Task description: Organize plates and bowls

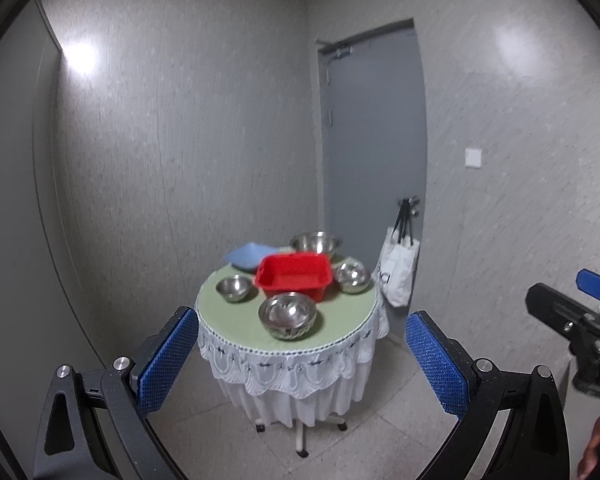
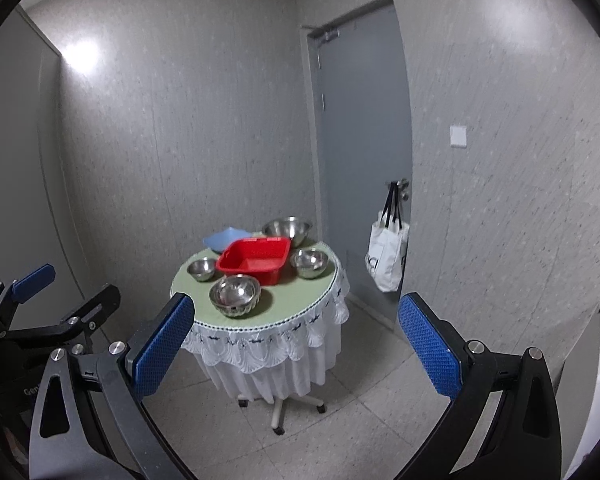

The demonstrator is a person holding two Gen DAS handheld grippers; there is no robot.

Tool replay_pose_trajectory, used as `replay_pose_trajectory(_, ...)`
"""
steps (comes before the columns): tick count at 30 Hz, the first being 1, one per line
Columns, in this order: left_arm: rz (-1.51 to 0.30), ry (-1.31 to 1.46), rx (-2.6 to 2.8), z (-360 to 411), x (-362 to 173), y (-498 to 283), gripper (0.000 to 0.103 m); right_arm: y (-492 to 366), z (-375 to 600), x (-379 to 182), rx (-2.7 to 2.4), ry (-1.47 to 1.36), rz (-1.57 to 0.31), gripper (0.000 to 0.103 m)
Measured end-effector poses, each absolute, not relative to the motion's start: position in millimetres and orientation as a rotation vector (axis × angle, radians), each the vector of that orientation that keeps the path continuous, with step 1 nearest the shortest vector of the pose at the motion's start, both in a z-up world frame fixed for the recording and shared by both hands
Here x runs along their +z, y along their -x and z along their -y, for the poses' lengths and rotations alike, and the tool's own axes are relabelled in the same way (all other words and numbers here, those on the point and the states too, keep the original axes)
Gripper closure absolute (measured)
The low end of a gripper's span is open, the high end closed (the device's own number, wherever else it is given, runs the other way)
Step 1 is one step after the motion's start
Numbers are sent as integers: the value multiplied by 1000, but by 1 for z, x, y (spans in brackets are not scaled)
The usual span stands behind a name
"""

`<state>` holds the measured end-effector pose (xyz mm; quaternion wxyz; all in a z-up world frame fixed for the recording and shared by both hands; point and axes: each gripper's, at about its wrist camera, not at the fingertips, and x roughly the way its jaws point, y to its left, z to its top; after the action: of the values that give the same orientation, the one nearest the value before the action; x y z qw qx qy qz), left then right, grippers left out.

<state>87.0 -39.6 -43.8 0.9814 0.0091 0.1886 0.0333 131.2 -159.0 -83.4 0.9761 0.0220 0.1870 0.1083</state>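
Observation:
A small round table with a green top and white lace skirt stands ahead. On it sit a red plastic bin, a blue plate behind it, and several steel bowls: a large one at the back, one at the left, one at the right, a stack at the front. My left gripper and right gripper are open, empty, well short of the table.
A grey door stands behind the table on the right, with a white tote bag hanging from its handle. The table rests on a wheeled base on a tiled floor. Walls close in on the left and back.

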Motion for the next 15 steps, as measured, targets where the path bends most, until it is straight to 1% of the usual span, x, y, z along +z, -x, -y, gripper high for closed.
replay_pose_trajectory(2, -415, -6, 69, 23, -53, -113, 1, -152, 151, -93, 218, -44, -407, 0)
replay_pose_trajectory(8, -473, 16, 60, -13, -54, -196, 1, -224, 122, -120, 218, -52, -477, 0)
replay_pose_trajectory(15, -538, 28, 39, -88, -63, -343, 1, -337, 73, -142, 178, -69, -554, 0)
